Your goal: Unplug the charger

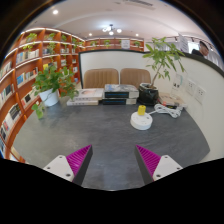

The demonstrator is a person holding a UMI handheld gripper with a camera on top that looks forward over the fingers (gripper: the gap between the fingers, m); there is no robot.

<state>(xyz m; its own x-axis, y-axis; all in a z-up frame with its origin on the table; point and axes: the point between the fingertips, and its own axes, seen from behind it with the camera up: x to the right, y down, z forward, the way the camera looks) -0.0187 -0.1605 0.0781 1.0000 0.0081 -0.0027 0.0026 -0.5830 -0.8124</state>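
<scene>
My gripper [112, 160] is open and empty, its magenta pads [78, 160] set wide apart over a bare grey table [100, 135]. Well beyond the fingers, a white round object [142, 120] sits on the table right of centre. Further right lies a white cable and plug cluster [168, 107], which may be the charger; I cannot tell what it is plugged into. A dark box-like device [117, 94] stands at the table's far edge.
A potted plant [50, 88] stands at the far left and another [160, 62] at the far right. White flat boxes [86, 97] lie by the device. Bookshelves [25, 70] line the left wall. Two chairs [100, 77] stand behind the table.
</scene>
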